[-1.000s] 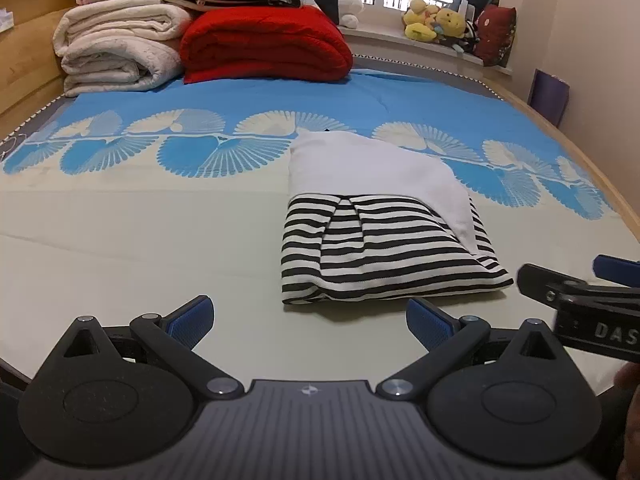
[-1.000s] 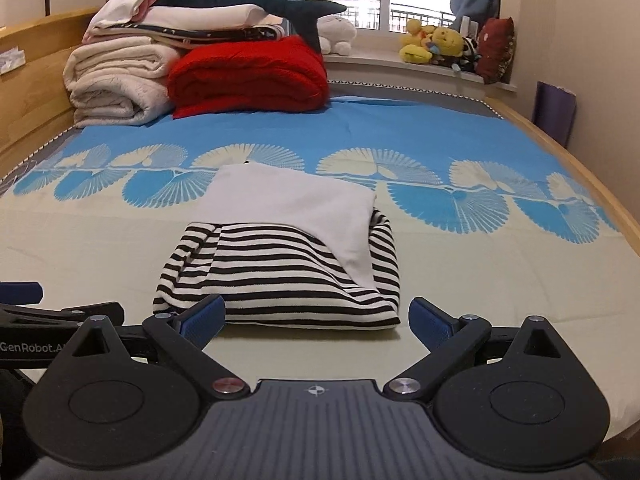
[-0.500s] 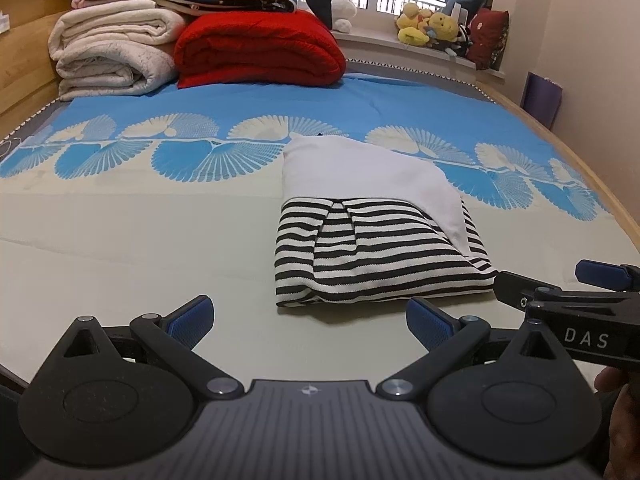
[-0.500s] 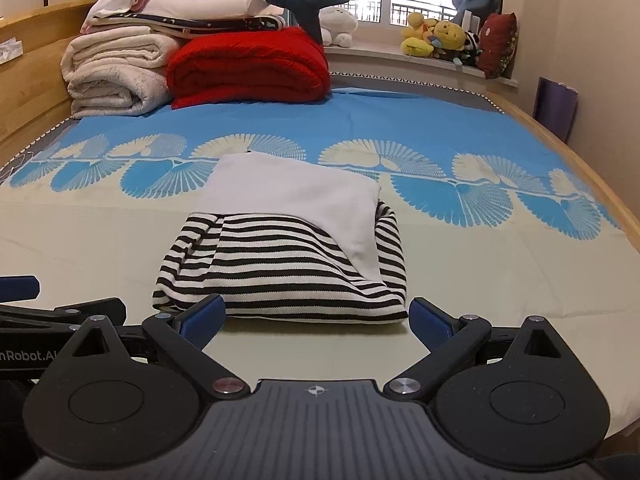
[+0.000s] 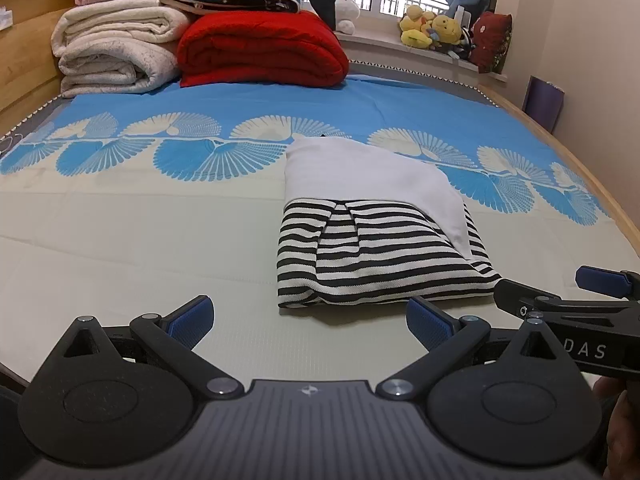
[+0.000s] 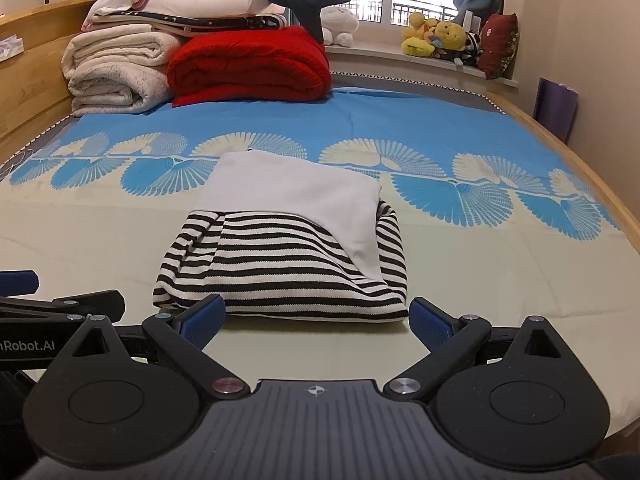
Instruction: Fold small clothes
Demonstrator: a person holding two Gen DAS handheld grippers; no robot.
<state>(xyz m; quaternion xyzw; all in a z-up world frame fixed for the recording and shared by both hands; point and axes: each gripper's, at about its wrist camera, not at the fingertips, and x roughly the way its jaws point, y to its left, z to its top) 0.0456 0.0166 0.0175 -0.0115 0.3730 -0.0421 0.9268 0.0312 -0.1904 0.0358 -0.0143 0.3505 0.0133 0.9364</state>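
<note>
With both grippers, left [image 5: 307,317] and right [image 6: 317,315], spread and empty just short of the top [image 6: 288,256], a shallow pinch could undo its folds.

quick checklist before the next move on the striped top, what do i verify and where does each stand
1. Left gripper open and empty: ok.
2. Right gripper open and empty: ok.
3. Striped garment lying folded on the bed sheet, no gripper touching it: ok.
4. White layer flat across the top: not ok, it runs diagonally and leaves stripes bare on the right side.
5. Near hem within the right gripper's fingers: ok, it sits just ahead of them.
6. Underside layers even: cannot tell, hidden.
</note>
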